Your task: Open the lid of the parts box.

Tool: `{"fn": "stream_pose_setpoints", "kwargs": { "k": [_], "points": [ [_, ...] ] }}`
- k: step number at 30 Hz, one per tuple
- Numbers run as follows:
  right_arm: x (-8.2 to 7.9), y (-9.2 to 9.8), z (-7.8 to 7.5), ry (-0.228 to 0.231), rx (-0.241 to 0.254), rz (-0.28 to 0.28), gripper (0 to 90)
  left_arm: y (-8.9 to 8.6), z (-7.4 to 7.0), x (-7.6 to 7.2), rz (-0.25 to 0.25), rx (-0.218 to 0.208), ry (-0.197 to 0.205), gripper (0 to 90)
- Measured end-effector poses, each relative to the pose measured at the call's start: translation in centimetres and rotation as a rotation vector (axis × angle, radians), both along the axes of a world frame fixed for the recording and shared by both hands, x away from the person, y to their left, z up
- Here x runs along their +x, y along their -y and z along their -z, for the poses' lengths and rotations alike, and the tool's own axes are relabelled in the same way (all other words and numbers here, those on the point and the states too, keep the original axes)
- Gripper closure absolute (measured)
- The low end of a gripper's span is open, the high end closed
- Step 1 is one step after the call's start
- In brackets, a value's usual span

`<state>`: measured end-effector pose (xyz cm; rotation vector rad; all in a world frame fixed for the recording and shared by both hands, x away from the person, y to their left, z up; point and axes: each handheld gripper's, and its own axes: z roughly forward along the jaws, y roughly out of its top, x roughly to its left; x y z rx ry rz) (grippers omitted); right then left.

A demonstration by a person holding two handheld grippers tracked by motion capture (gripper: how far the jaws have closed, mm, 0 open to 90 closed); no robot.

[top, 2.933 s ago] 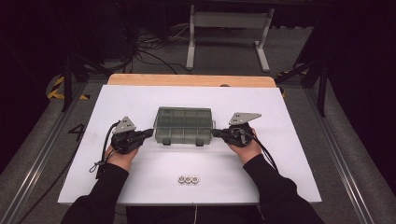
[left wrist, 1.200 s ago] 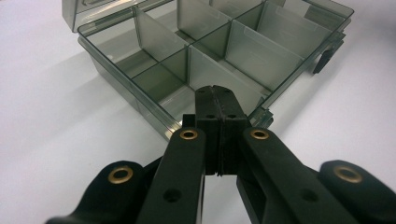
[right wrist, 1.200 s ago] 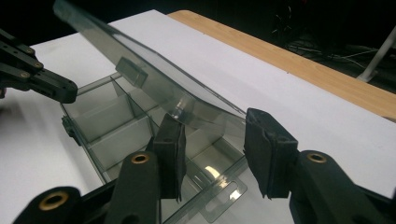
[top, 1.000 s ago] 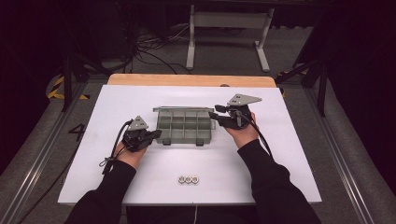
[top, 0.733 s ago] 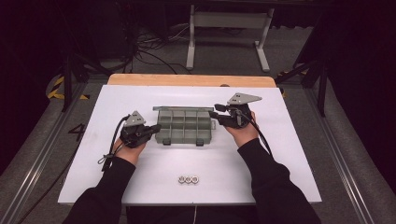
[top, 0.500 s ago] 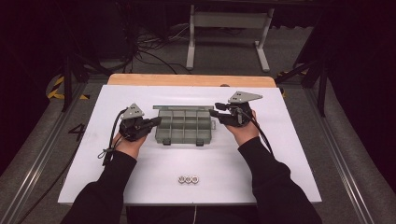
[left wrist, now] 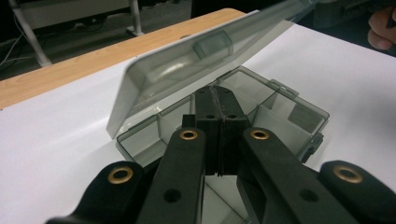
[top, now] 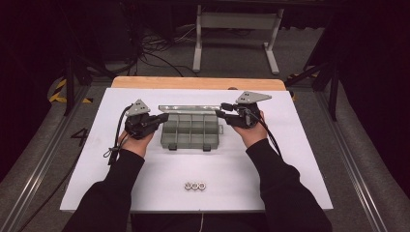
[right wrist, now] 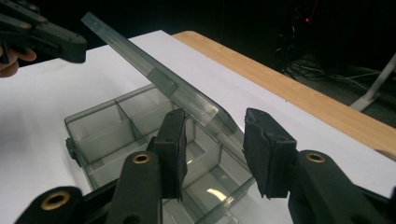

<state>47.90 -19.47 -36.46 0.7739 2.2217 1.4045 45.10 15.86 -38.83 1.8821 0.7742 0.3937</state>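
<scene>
The light, rigid, smooth plastic organizer box (top: pixel 191 133) sits between the clenched, empty left hand-held gripper (top: pixel 162 117) and the released right hand-held gripper (top: pixel 221 110) straddling its half-raised lid (right wrist: pixel 159 77), best gripped at the edge.

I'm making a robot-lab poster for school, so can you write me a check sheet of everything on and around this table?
Surface: white sheet over a wooden table top; flat and bare apart from the items below.
Job's things: clear grey compartment box, compartments look empty; its lid is raised, hinged at the far side.
Clutter: three small metal nuts in a row near the front edge.
Grippers: left gripper shut, at the box's left end, nothing between its pads; right gripper part open, its jaws on either side of the lid's edge, grip unclear.
Cables: one black cable trails from each gripper.
Surroundings: dark floor, loose wires, a metal stand.
</scene>
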Motion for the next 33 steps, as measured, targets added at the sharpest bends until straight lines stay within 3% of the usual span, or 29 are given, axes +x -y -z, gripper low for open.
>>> {"fn": "stream_pose_setpoints", "kwargs": {
  "k": [5, 12, 17, 28, 33],
  "points": [
    [0.7, 0.1, 0.1, 0.008, 0.022, 0.012, 59.5, 0.5, 0.8, -0.7, 0.027, 0.02, -0.011, 89.7],
    [2.8, -0.1, 0.3, 0.022, 0.05, 0.041, 60.4, 0.4, 2.0, -2.1, 0.057, 0.064, -0.028, 87.9],
    [4.1, -0.1, 0.6, -0.001, 0.066, 0.068, 59.5, 0.0, 2.7, -2.7, 0.063, 0.07, -0.041, 87.2],
    [6.3, -1.2, 1.7, -0.007, 0.03, 0.083, 63.9, -0.9, 3.9, -3.2, 0.051, 0.093, -0.083, 86.0],
    [7.2, -1.5, 2.6, -0.006, 0.025, 0.09, 66.5, -1.1, 4.1, -3.2, 0.052, 0.091, -0.081, 84.9]
  ]
}}
